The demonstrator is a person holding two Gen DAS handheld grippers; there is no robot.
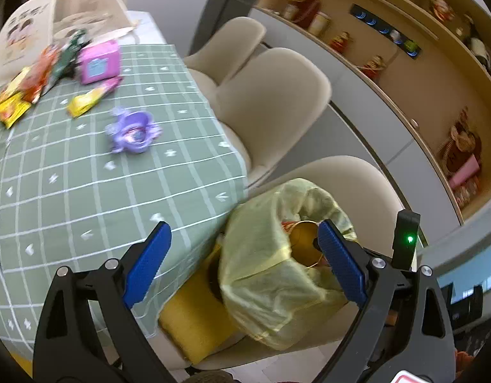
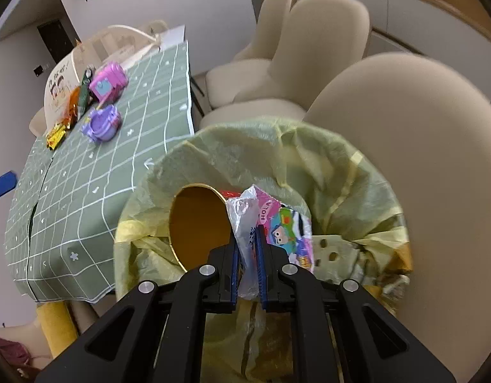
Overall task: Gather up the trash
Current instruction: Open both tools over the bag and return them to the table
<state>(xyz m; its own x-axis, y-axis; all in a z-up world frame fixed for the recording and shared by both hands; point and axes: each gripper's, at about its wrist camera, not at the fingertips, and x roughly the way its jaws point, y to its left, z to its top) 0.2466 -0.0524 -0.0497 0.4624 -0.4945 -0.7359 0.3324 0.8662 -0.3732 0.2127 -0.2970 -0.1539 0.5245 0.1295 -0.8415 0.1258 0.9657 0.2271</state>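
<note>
My right gripper (image 2: 248,249) is shut on a colourful plastic snack wrapper (image 2: 277,223) and holds it over the open mouth of a trash bin lined with a yellow-green bag (image 2: 309,166). A round gold board (image 2: 199,226) leans inside the bin. My left gripper (image 1: 242,255) is open and empty, hovering above the table edge and the same bin (image 1: 264,274), which stands on a chair. More wrappers (image 1: 18,95) (image 2: 58,134), a pink box (image 1: 98,62) (image 2: 108,81) and a purple toy (image 1: 133,131) (image 2: 101,124) lie on the green checked tablecloth (image 1: 86,198) (image 2: 86,191).
Beige chairs (image 1: 271,95) (image 2: 405,159) line the table's right side. A yellow cushion (image 1: 194,319) lies under the bin. A paper bag (image 1: 25,28) stands at the table's far end. Shelves with jars and dolls (image 1: 389,41) fill the right wall.
</note>
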